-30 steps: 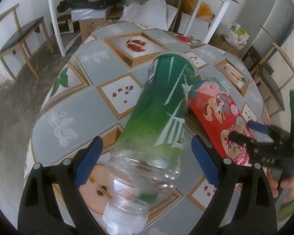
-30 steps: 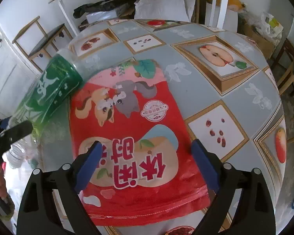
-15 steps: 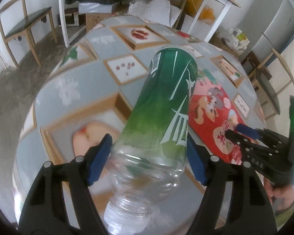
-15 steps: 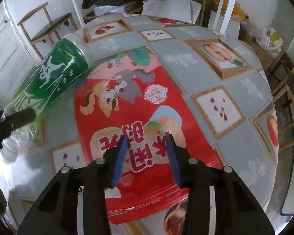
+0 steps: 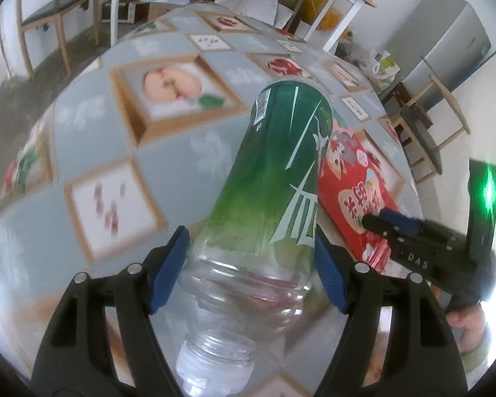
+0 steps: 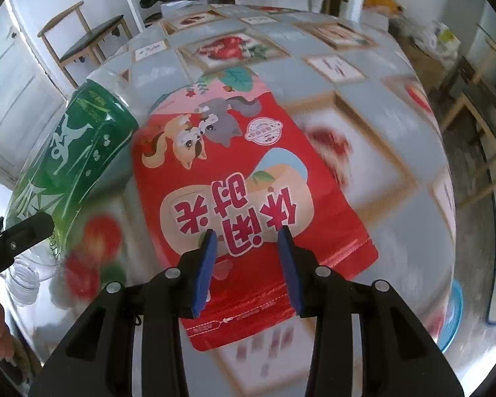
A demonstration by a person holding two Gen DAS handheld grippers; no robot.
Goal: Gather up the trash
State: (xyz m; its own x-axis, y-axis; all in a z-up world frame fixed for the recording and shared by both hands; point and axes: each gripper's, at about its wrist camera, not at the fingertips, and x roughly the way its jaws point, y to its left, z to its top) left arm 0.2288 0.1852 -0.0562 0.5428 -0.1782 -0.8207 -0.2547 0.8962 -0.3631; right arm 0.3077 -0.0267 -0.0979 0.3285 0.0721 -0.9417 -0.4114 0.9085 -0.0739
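Both pieces just got grabbed: left fingers (image 5: 251, 264) clenching the green bottle (image 5: 281, 178), right fingers (image 6: 248, 264) pinching the red snack bag (image 6: 248, 205), so they're ready for binning.

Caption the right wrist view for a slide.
Right gripper shut on a red snack bag above the table, green bottle held alongside.

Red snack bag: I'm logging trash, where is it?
The red snack bag hangs pinched in the right gripper over the table, right of the green bottle held by the left gripper.
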